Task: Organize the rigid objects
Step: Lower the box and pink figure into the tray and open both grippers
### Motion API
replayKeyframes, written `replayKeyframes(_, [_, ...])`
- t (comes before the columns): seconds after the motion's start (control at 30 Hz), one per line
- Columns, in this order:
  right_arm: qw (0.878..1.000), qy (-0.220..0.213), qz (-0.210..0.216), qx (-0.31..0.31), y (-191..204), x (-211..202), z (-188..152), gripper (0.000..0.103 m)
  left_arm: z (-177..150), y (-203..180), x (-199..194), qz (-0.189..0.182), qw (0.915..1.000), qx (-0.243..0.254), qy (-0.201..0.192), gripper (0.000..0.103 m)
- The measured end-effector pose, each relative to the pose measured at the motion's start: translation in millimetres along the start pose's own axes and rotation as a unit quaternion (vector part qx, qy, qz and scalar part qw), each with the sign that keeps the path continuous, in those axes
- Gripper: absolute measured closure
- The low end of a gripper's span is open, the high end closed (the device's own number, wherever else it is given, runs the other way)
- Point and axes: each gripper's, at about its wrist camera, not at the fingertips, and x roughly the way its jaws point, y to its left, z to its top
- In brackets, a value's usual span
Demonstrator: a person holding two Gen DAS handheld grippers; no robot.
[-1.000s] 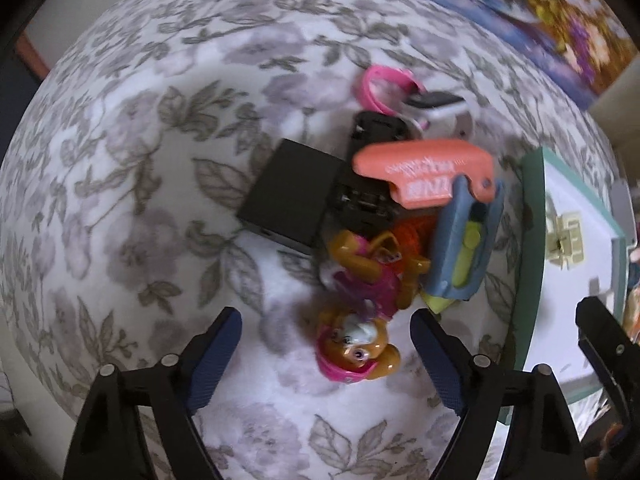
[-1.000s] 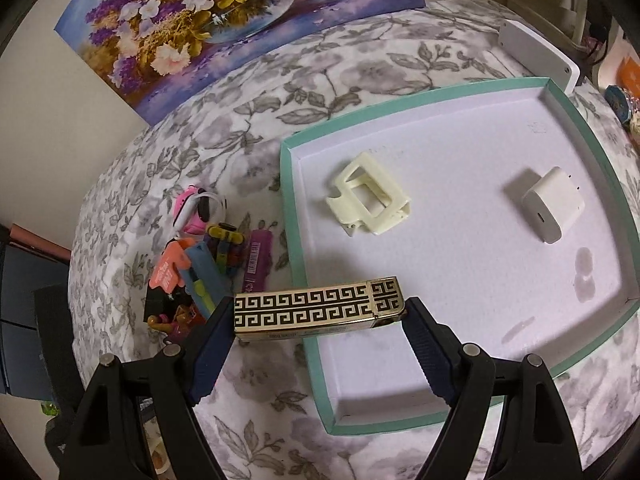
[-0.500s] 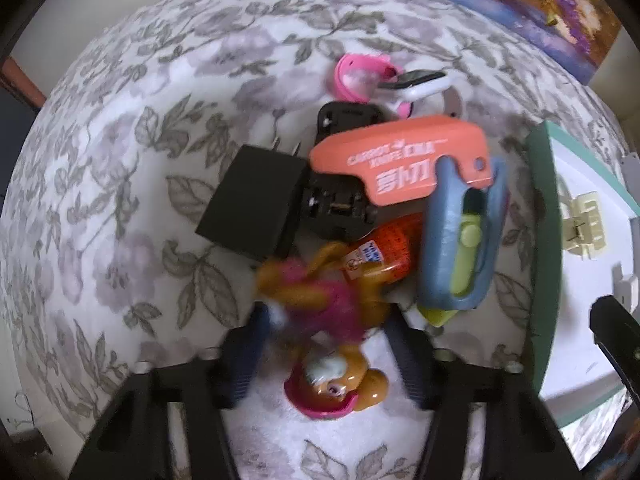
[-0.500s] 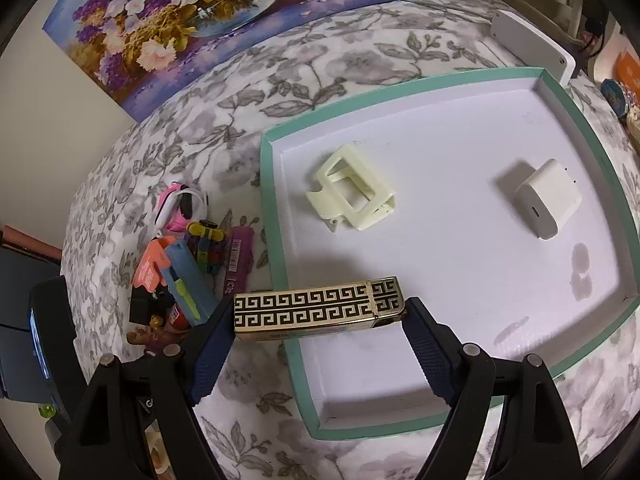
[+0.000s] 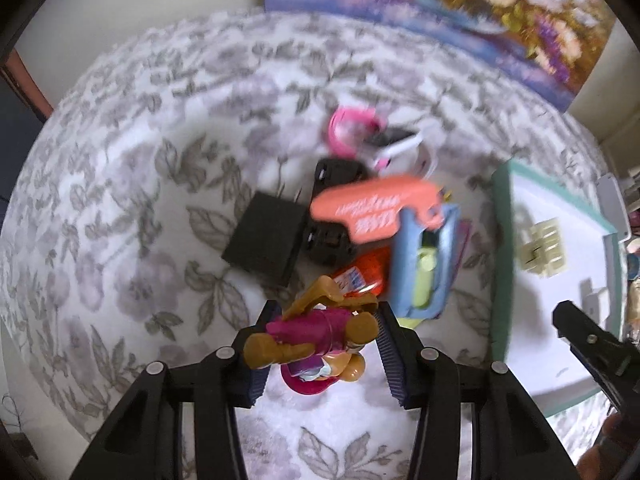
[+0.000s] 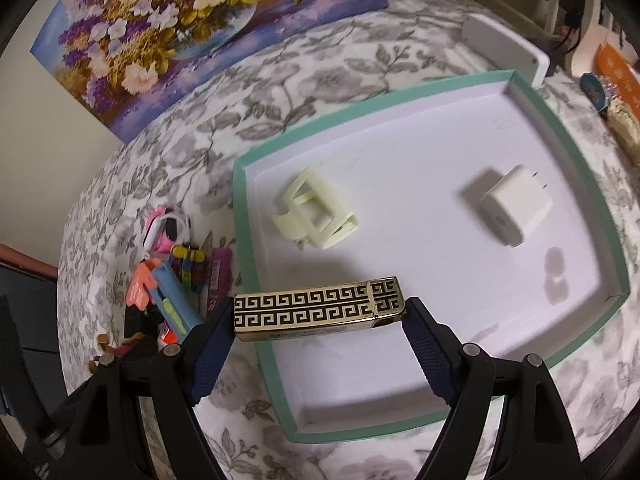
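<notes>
- Toy figure (image 5: 316, 336), left wrist view, lower centre of frame: pink-and-tan dog toy now clamped between the left claw (image 5: 324, 356) pads; a second ago it lay on the floral bedspread (image 5: 120, 200) with the claw wide open around it. It looks lifted clear of the pile, though blur makes that uncertain.
- Judgement: the pick is done, next is the carry to the teal tray (image 5: 500, 240) at the right edge.
- Left behind, mid frame: black adapter (image 5: 264, 244), orange knife case (image 5: 372, 208), blue cutter (image 5: 424, 264), pink watch (image 5: 352, 132), all bunched and touching.
- Right claw tip visible at lower right, over the tray.
- Right wrist view: gold lighter (image 6: 318, 308), Greek-key pattern, gripped end to end by the right claw (image 6: 320, 320), closed on it, at lower centre.
- Lighter has moved from left of the tray rim to over the tray (image 6: 240, 216) floor's left part; seems still in the air, ready for release.
- Already in tray: cream hair clip (image 6: 314, 212) upper left, white charger (image 6: 514, 208) right, well apart.
</notes>
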Motion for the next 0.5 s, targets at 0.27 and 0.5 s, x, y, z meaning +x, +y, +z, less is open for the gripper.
replayKeyframes(0.27, [0.996,-0.022,-0.089,0.013,-41,-10,9,0.019,-2,-33,-31,-0.015,0.9988,0.031,-0.035,0.053])
replayKeyframes(0.5, [0.986,-0.041,-0.152,0.060,-103,-24,16,0.019,-16,-87,-31,-0.026,0.9934,0.104,-0.041,0.053])
